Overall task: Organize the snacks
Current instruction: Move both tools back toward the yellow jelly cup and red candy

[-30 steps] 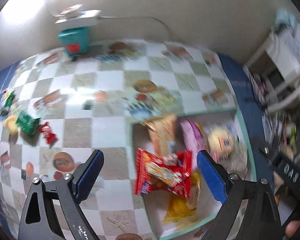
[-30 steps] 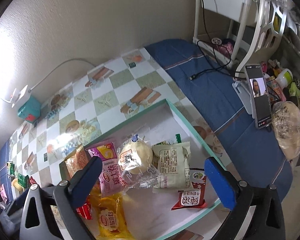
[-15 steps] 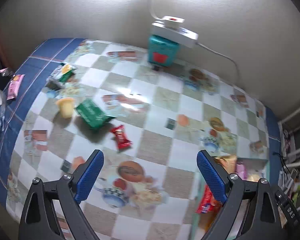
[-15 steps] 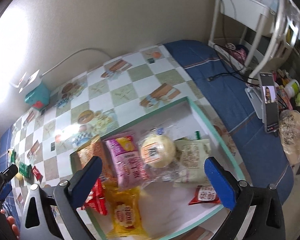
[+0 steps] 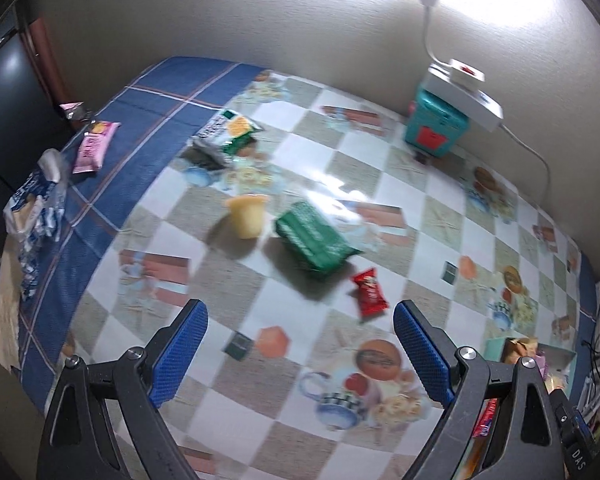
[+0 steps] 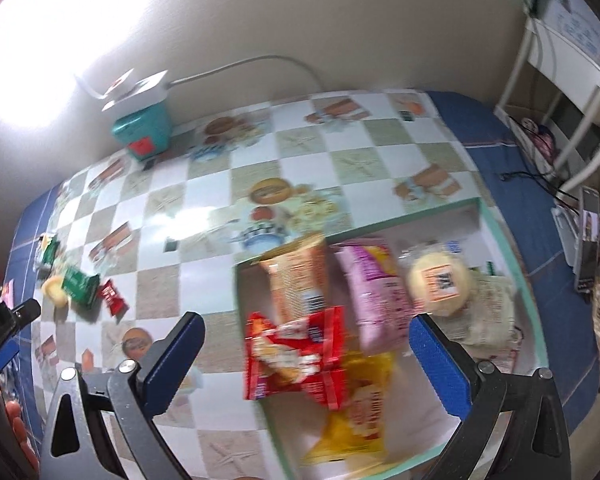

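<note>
My left gripper (image 5: pixel 300 328) is open and empty over the checkered tablecloth. Just beyond its fingers lie a small red candy packet (image 5: pixel 369 291), a green packet (image 5: pixel 314 237) and a yellow jelly cup (image 5: pixel 246 215). Further off lie a green-and-white snack bag (image 5: pixel 226 131) and a pink packet (image 5: pixel 94 147). My right gripper (image 6: pixel 306 348) is open and empty above the green-rimmed tray (image 6: pixel 512 236). In the tray are a red packet (image 6: pixel 296 354), an orange bag (image 6: pixel 296 280), a pink bag (image 6: pixel 376 292), a yellow bag (image 6: pixel 356 412) and a wrapped bun (image 6: pixel 440 282).
A teal box (image 5: pixel 434 122) with a white power strip (image 5: pixel 466 94) on top stands against the wall. A crumpled blue-and-white bag (image 5: pixel 34 204) lies at the table's left edge. A phone on a stand (image 6: pixel 588 248) and a white rack (image 6: pixel 560 80) are at the right.
My left gripper has swung left from over the tray to the loose snacks on the cloth. The right gripper has shifted left over the tray, now above the red packet.
</note>
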The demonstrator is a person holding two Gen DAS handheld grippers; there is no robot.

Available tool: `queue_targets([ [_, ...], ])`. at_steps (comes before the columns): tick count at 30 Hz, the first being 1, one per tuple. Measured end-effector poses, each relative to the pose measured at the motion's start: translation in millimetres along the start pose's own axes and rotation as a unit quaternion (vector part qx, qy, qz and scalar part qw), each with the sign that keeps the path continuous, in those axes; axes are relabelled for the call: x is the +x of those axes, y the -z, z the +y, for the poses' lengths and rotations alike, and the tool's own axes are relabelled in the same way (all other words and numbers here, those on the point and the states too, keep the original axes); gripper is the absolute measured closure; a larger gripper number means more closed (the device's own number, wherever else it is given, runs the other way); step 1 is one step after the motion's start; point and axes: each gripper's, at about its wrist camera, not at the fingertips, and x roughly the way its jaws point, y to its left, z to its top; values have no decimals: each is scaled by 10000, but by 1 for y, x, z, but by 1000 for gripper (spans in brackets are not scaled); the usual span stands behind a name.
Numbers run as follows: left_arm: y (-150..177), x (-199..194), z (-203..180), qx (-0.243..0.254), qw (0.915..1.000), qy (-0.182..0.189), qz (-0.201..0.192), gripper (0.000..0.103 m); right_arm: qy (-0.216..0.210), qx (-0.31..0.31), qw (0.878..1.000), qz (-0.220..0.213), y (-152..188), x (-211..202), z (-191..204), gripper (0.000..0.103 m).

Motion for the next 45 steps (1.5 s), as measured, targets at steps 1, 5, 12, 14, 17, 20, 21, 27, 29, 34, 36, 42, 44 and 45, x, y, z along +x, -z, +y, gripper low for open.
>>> queue_targets([
  [1,-1,0,6,-39,10000,-23,-7,9,-16,-39,10000,1,1,0,6,0],
  [5,-6,-1,27,-191,9998,-57,-15,9,-75,-246,9997,12,7,2,31,0],
  [12,-13,3,54,-354,9993,-74,-5,9,-125,-527,9985,57,18,8,67,0],
  [14,-15,5,61,-394,9992,-78,7,9,-133,-596,9981,77,21,11,75,0],
  [17,-16,9,70,-441,9990,-82,30,9,-131,-673,9976,97,24,15,85,0],
  [20,-18,14,78,-498,9987,-75,63,9,-126,-747,9970,125,27,20,95,0],
  [21,-18,15,80,-512,9986,-71,72,9,-127,-775,9968,131,28,22,98,0],
  [27,-20,30,95,-608,9980,-31,191,9,-331,-878,9954,196,33,33,116,0],
  [29,-20,36,102,-689,9974,29,223,9,-472,-874,9948,232,33,37,120,0],
  [34,-19,53,119,-938,9948,176,345,9,-485,-925,9943,209,34,48,129,0],
  [36,-18,57,123,-990,9942,213,368,9,-499,-941,9941,200,33,52,131,0],
  [42,-20,66,130,-1185,9910,470,410,9,-683,-918,9932,228,31,65,140,0],
  [44,-22,67,129,-1134,9912,559,400,9,-733,-978,9923,198,32,67,144,0],
  [45,-23,68,129,-1114,9912,594,387,9,-723,-1015,9920,181,32,68,146,0],
])
